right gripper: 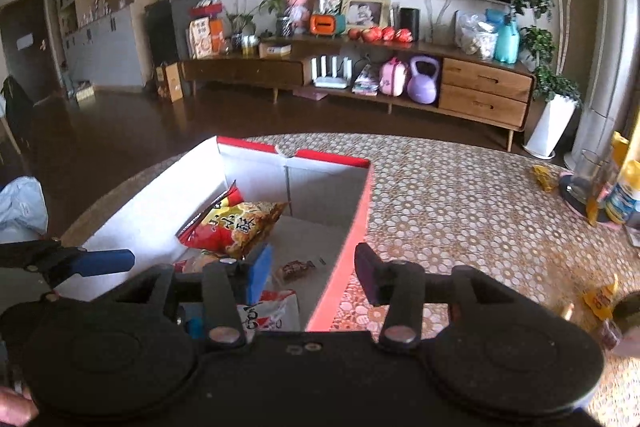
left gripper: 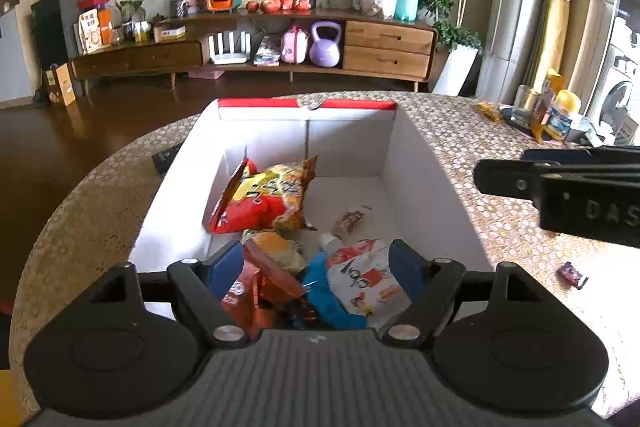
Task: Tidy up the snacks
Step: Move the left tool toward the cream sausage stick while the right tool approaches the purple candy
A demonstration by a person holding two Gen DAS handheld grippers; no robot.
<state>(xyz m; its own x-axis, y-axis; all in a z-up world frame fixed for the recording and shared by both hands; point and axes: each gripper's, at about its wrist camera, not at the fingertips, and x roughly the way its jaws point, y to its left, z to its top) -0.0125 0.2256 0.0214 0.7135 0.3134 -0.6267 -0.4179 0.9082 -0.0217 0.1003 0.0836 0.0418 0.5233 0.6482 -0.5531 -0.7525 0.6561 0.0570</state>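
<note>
Jaws released on both grippers, nothing between. Left gripper (left gripper: 316, 267) above snack packets (left gripper: 352, 279) in white box (left gripper: 420, 187); right gripper (right gripper: 312, 269) astride box's red wall. Packets: light, crinkly, slippery, crushable. Pinch at sealed edge.

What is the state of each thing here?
Box: open, partly filled with snacks.
Red and yellow bag: inside box, leaning.
White pouch: inside box, lying flat.
Small wrapped candy: on the table, outside box.
Left hand-held gripper: open, empty.
Right hand-held gripper: open, empty.
</note>
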